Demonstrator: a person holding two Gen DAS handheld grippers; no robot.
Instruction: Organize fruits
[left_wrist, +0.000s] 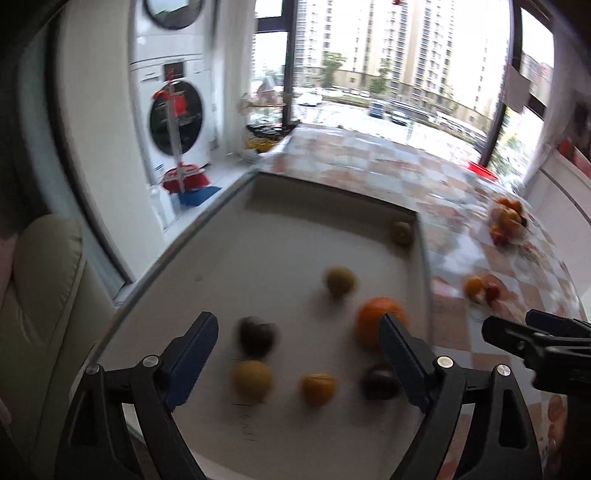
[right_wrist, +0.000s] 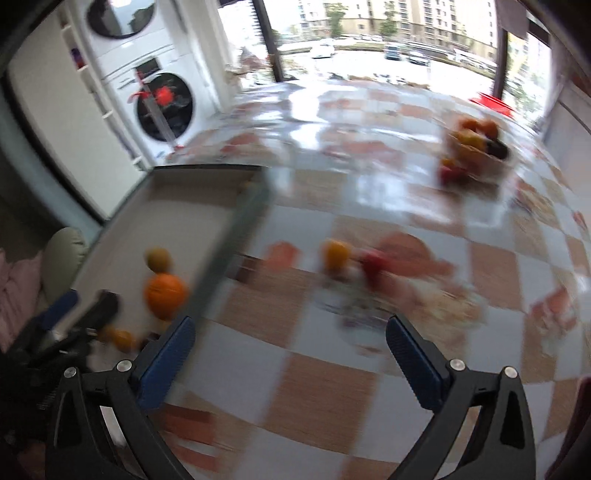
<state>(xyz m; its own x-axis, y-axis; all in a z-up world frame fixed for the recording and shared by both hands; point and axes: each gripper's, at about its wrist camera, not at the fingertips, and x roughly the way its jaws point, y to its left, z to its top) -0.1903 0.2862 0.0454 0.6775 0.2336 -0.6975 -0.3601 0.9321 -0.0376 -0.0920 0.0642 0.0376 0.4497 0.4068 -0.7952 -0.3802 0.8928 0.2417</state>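
A white tray (left_wrist: 229, 236) lies on the checked table and holds several loose fruits: an orange (left_wrist: 373, 321), a green-yellow fruit (left_wrist: 340, 281), a dark fruit (left_wrist: 256, 334), two yellow fruits (left_wrist: 252, 380) (left_wrist: 318, 388), another dark one (left_wrist: 378, 382) and a small greenish one (left_wrist: 402, 232) in the far corner. My left gripper (left_wrist: 299, 347) hangs open above the tray, nothing between its blue pads. My right gripper (right_wrist: 291, 350) stands open over the tablecloth, empty. A yellow fruit (right_wrist: 335, 255) and a red fruit (right_wrist: 373, 264) lie on the table ahead of it.
A clear bowl of mixed fruit (right_wrist: 476, 142) stands far right on the table. A red dish (right_wrist: 491, 100) sits at the far edge by the window. A washer-dryer stack (left_wrist: 173, 110) stands left, a cream chair (left_wrist: 40, 295) near left. The tray's raised rim (right_wrist: 236, 236) separates both grippers.
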